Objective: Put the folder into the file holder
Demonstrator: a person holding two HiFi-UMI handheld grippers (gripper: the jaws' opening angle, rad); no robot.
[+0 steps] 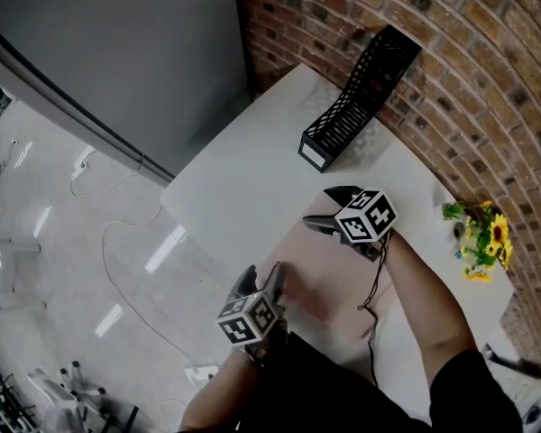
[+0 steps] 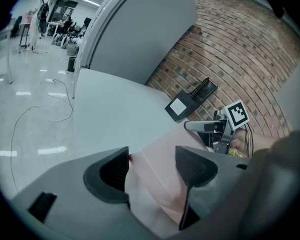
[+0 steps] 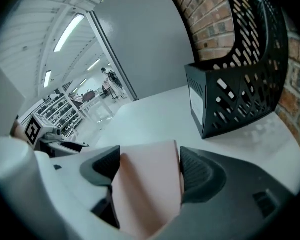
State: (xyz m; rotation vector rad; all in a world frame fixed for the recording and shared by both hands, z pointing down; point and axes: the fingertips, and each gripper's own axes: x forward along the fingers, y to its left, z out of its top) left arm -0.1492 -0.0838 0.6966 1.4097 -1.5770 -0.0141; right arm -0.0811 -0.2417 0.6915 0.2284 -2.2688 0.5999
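Observation:
A pink folder (image 1: 329,282) lies flat on the white table (image 1: 252,170), in front of the person. The black mesh file holder (image 1: 356,102) stands at the table's far end against the brick wall, some way beyond the folder. My left gripper (image 1: 263,282) is at the folder's near left edge. Its jaws stand apart with the folder (image 2: 162,149) between them. My right gripper (image 1: 317,207) is at the folder's far end, pointing toward the holder (image 3: 240,74). Its jaws are wide apart, and the folder (image 3: 147,184) fills the gap between them.
A curved brick wall (image 1: 487,79) runs along the table's far and right sides. Yellow flowers (image 1: 482,237) stand by the wall at the right. A grey panel (image 1: 117,52) rises behind the table's left. The table's left edge (image 1: 185,224) drops to a glossy floor with a thin cable (image 1: 126,233).

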